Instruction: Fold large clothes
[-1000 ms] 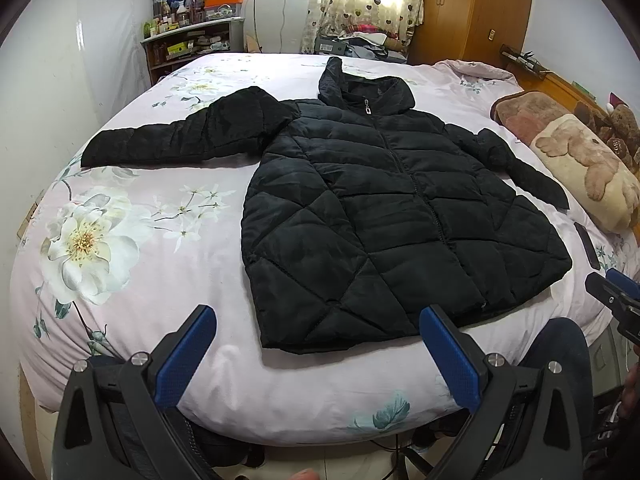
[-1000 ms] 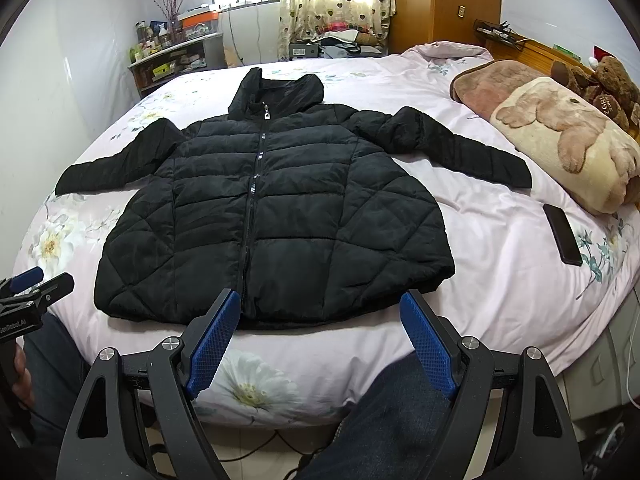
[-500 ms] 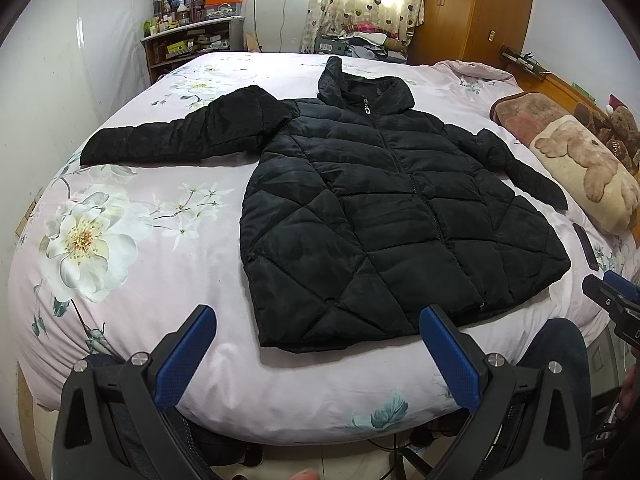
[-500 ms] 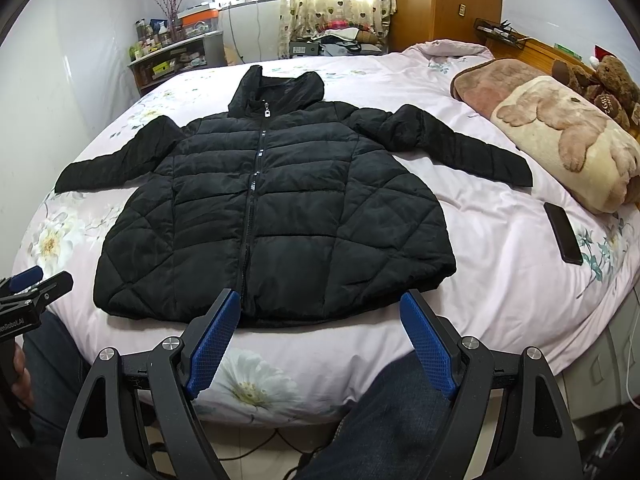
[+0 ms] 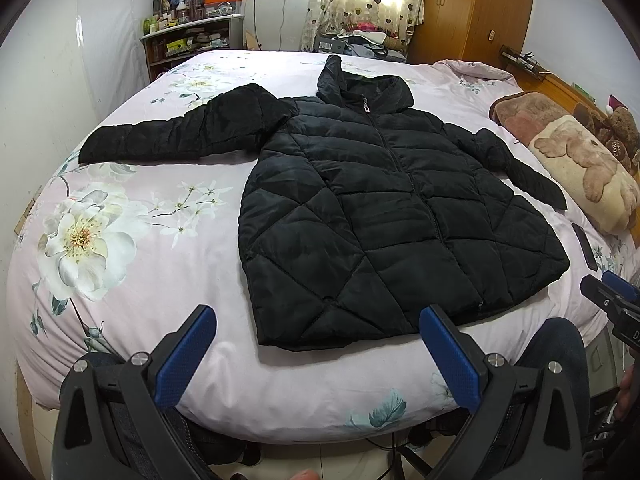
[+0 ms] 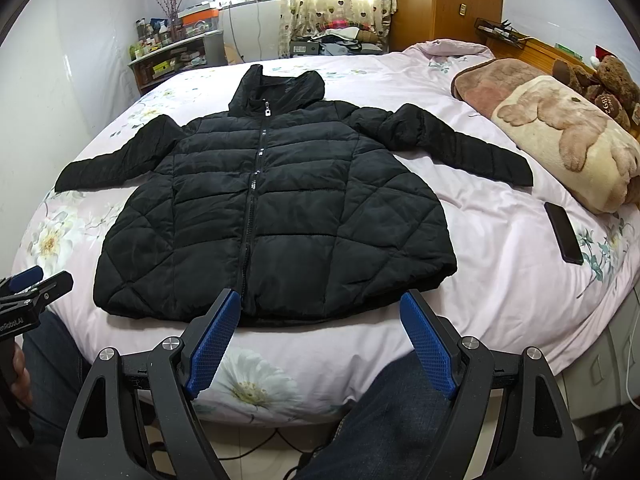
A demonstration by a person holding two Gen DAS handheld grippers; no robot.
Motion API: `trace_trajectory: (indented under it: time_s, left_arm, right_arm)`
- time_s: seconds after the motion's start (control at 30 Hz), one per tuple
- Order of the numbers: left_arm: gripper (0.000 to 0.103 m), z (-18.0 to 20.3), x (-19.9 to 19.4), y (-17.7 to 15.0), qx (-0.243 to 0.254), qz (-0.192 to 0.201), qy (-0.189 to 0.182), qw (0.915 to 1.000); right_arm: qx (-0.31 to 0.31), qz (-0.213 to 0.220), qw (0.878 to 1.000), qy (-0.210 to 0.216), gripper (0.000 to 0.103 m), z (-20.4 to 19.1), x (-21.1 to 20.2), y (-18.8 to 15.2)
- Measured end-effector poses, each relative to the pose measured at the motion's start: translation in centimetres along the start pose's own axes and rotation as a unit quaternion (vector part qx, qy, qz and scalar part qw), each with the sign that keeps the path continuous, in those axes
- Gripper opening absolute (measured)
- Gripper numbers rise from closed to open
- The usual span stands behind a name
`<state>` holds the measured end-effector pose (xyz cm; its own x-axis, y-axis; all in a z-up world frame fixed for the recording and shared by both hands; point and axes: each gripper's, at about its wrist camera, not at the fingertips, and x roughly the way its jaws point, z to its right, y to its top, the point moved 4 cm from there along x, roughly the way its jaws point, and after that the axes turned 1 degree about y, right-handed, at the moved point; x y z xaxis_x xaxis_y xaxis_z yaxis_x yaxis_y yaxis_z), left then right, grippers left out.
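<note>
Two grippers hang at the near edge of the bed (image 6: 500,248), each with its blue pads spread apart and holding nothing: the left gripper (image 5: 318,356) and the right gripper (image 6: 320,340). A black hooded puffer jacket (image 6: 276,216) lies flat, zipped, front up, sleeves spread left and right. A dark phone (image 6: 563,233), probably face down, lies right of it, near a teddy-print blanket (image 6: 568,140).

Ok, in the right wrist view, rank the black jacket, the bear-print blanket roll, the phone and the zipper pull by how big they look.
1. black jacket, easily the largest.
2. bear-print blanket roll, partly cut off by the fisheye edge, so its full size is unsure.
3. phone.
4. zipper pull, smallest.
</note>
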<state>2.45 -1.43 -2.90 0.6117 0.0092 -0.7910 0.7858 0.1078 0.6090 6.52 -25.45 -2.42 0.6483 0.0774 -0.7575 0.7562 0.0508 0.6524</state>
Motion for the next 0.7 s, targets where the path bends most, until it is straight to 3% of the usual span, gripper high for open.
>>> trace_trajectory:
  time_s: [0.7]
  left_arm:
    - [0.103,-0.32,0.15,-0.07,0.0,-0.001,-0.001,1.0]
  right_arm:
    - [-0.001,-0.001,1.0,0.0,0.082,-0.13,0.11,-0.13]
